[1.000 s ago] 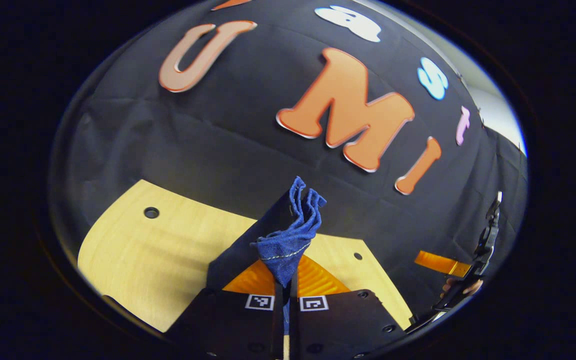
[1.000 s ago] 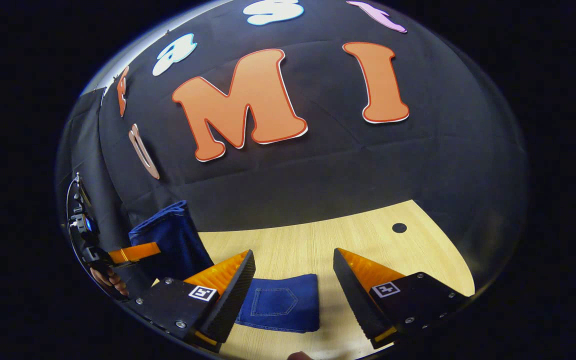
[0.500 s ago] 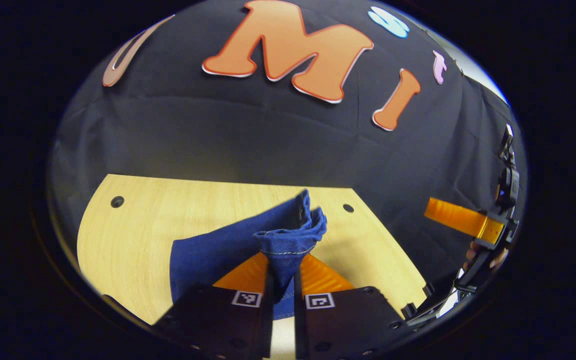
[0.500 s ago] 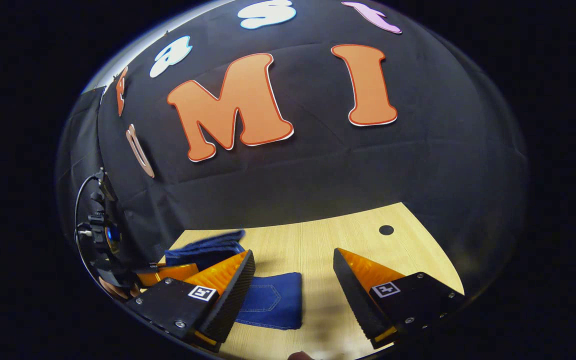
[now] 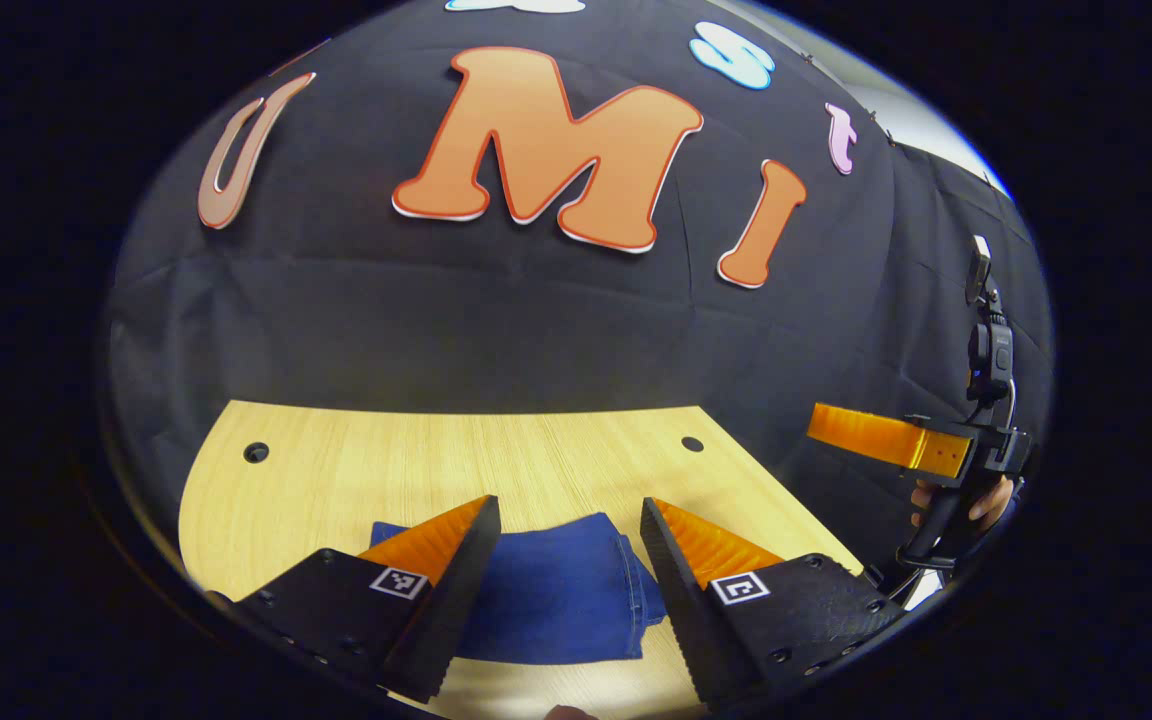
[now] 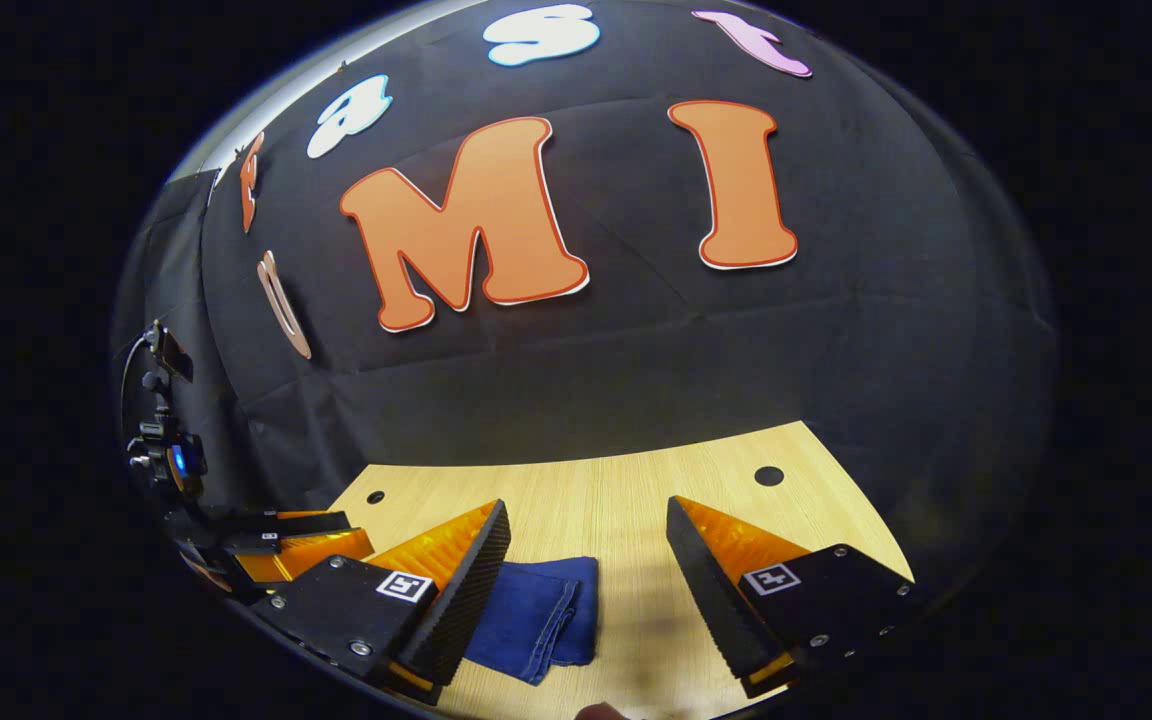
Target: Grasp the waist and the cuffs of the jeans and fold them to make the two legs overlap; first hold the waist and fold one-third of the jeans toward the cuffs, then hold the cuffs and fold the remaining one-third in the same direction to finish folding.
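Wooden tabletop (image 5: 356,470) against black cloth wall. One pair of jeans (image 5: 546,590), folded into a compact stack, flat on the wood. In the left gripper view it lies between and just beyond the left gripper (image 5: 566,580), whose fingers stand wide apart, holding nothing. In the right gripper view the jeans (image 6: 536,615) sit beside the left-hand finger of the right gripper (image 6: 586,590), also spread wide and empty.

Handling, as judged: denim soft but thick, moderately heavy, not slippery; layered edges may spring open. Best hold would be at a folded edge, pinching all layers.

Count: jeans one; grippers two; round holes in table, two per view. Folding looks finished.
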The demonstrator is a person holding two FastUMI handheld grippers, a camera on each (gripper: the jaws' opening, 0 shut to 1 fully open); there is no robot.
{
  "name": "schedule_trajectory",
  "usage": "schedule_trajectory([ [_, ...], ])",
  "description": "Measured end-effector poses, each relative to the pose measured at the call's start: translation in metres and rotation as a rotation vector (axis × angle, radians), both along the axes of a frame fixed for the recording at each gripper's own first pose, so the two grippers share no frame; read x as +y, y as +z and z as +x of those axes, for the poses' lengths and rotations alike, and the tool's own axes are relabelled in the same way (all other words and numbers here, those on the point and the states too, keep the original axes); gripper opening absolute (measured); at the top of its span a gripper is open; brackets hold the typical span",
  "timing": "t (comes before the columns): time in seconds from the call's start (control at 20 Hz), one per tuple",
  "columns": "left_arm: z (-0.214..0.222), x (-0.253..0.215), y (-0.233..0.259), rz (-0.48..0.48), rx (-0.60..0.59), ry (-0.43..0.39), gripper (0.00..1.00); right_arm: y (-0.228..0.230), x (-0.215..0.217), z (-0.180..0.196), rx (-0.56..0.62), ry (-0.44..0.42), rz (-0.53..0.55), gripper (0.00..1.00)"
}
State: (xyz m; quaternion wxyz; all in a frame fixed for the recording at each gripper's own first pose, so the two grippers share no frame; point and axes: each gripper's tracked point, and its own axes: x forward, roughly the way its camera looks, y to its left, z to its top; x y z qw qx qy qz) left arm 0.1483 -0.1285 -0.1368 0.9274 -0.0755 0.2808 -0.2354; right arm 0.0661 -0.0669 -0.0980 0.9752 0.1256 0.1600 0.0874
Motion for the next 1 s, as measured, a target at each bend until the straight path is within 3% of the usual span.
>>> schedule_trajectory([
  [0.3,0.011,0.039,0.066,0.023,-0.209,0.126,0.96,0.038,0.013,0.0,-0.12,-0.007,-0.05,0.97],
  [0.6,0.002,0.083,0.136,0.053,-0.423,0.264,0.97,0.091,0.028,-0.005,-0.301,-0.03,-0.1,0.96],
  [0.75,-0.009,0.094,0.163,0.015,-0.513,0.31,0.97,0.106,0.04,-0.016,-0.363,-0.027,-0.097,0.96],
  [0.85,-0.016,0.1,0.174,0.005,-0.558,0.342,0.94,0.107,0.048,-0.019,-0.395,-0.019,-0.109,1.0],
  [0.9,-0.021,0.105,0.175,0.031,-0.569,0.362,0.99,0.107,0.05,-0.021,-0.414,-0.022,-0.115,1.0],
  [0.95,-0.023,0.108,0.17,0.064,-0.571,0.366,0.94,0.106,0.053,-0.025,-0.43,-0.021,-0.121,0.96],
  [1.0,-0.027,0.109,0.164,0.091,-0.567,0.376,0.94,0.103,0.059,-0.027,-0.442,-0.011,-0.124,0.96],
])
